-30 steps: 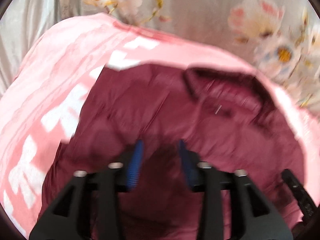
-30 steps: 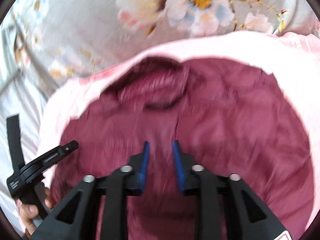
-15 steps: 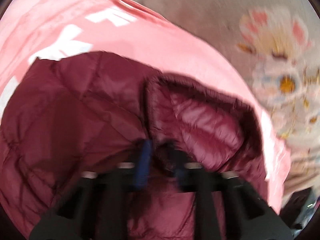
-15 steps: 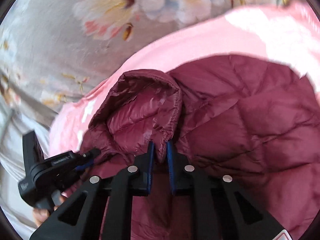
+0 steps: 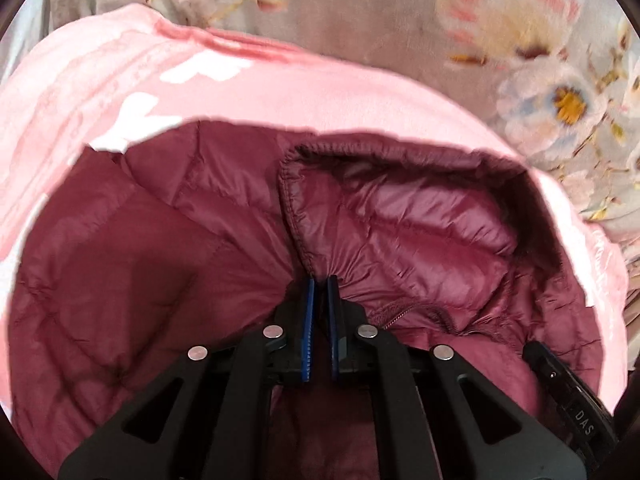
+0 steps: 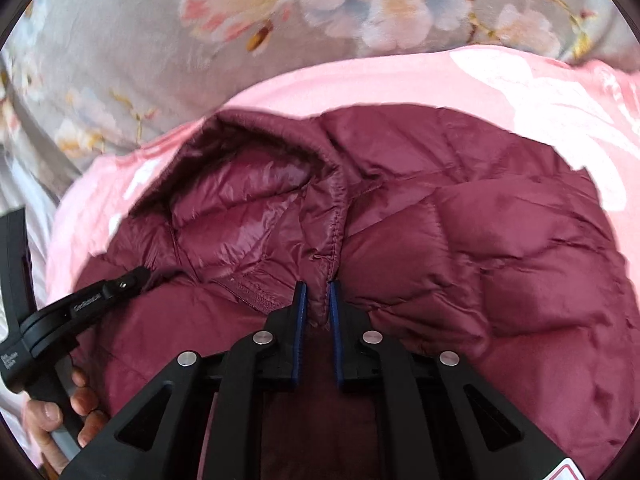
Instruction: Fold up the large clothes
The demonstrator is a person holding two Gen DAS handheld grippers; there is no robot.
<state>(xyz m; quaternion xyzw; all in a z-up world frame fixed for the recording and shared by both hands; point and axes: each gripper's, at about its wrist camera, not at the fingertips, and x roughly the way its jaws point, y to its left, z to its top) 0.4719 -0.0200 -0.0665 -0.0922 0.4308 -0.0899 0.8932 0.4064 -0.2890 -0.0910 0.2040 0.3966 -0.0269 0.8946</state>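
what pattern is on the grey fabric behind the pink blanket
A floral print: large white and pink blossoms with yellow centres on the grey fabric, clearest in the right wrist view.

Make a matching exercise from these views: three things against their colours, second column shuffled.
Things:
1. jacket
2. blanket
3. sheet

Colours:
A. grey with flowers
B. maroon
C. pink with white marks

Pairs: 1-B, 2-C, 3-A
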